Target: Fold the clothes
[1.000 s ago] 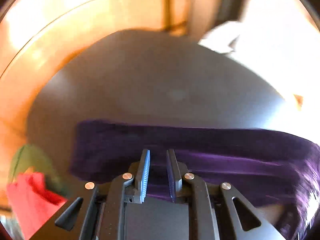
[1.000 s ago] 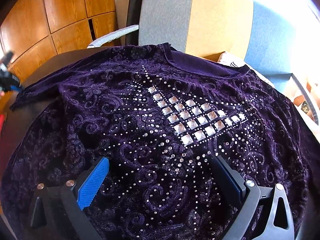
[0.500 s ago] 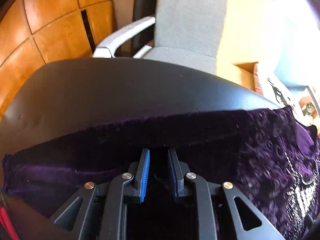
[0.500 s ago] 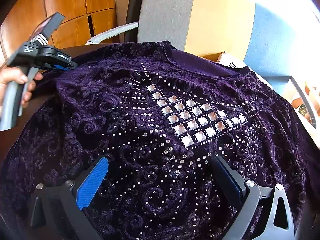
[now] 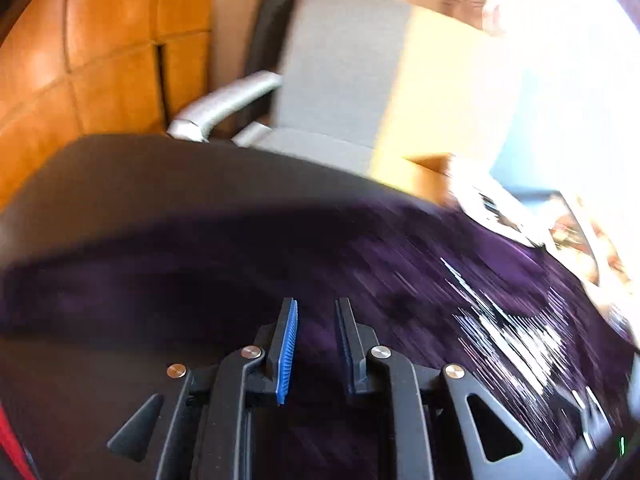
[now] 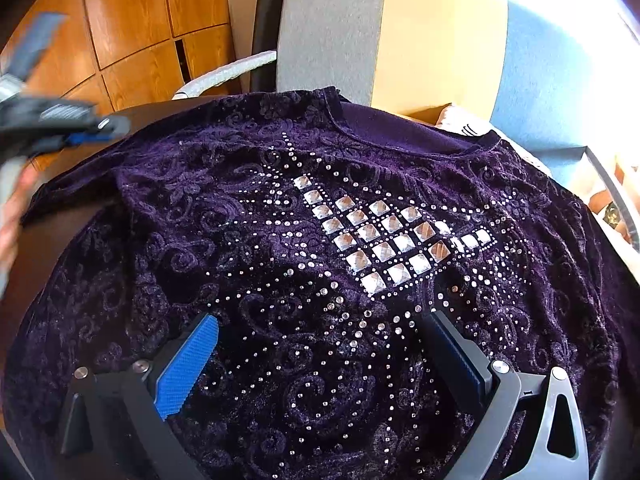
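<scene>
One purple velvet top (image 6: 304, 248) is lying front-up on the dark surface (image 5: 168, 184), filling the centre and lower part of the right wrist frame; neckline (image 6: 404, 136) is pointing toward the upper centre, studded panel (image 6: 384, 248) is sitting right of centre. Body is looking spread flat, with no fold line across it in view.

Left tool (image 5: 316, 328): jaws are standing a narrow gap apart, near-parallel. The frame is smeared; purple cloth is showing in the gap, but I cannot tell whether the pads are pinching it. In the right wrist view the same tool is appearing blurred at upper left, at the sleeve end (image 6: 76, 184), with a hand (image 6: 16, 216) on its grip.

Right tool (image 6: 320, 340): jaws are spread wide, hovering over the lower front of the top, holding nothing.

Judgement: the sleeve on the left of the frame is being worked, either laid out flat or being taken up to fold inward; the frames are not settling which. A next move is calling for a firm pinch on the sleeve edge and the body staying flat; velvet is likely to slide on the smooth surface.

Count: one top, two tools, one grey chair (image 6: 332, 40), one red cloth (image 5: 10, 452) at the lower left edge of the left wrist frame.
</scene>
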A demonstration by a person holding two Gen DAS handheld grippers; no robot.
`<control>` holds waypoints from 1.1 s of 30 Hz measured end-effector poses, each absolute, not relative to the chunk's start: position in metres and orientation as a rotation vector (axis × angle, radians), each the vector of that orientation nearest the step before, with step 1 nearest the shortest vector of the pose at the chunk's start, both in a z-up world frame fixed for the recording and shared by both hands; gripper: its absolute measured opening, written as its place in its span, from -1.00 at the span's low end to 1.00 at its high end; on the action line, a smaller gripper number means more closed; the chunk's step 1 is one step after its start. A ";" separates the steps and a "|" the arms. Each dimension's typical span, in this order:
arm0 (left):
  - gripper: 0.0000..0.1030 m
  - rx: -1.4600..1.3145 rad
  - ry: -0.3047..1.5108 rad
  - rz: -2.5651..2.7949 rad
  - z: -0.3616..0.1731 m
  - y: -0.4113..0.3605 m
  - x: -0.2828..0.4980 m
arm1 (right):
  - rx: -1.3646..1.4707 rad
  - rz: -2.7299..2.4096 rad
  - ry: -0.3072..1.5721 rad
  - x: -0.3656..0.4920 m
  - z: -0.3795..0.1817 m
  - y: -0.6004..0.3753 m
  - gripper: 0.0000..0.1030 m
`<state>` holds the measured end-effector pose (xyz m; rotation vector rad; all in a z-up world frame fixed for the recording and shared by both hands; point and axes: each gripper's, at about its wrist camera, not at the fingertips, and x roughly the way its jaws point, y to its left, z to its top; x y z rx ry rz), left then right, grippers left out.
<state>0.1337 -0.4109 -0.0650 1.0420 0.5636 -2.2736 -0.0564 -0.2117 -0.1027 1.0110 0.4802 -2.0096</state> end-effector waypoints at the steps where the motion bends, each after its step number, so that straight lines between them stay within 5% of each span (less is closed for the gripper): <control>1: -0.62 1.029 0.583 -2.308 -0.062 -0.398 0.140 | 1.016 -2.006 0.475 -0.057 -0.102 -0.210 1.00; 17: -0.48 1.076 0.415 -2.428 -0.110 -0.305 0.206 | 1.065 -2.229 -0.154 -0.042 -0.015 0.109 1.00; 33: -0.47 1.083 0.364 -2.434 -0.113 -0.306 0.245 | 1.184 -1.978 0.359 0.043 -0.073 0.037 1.00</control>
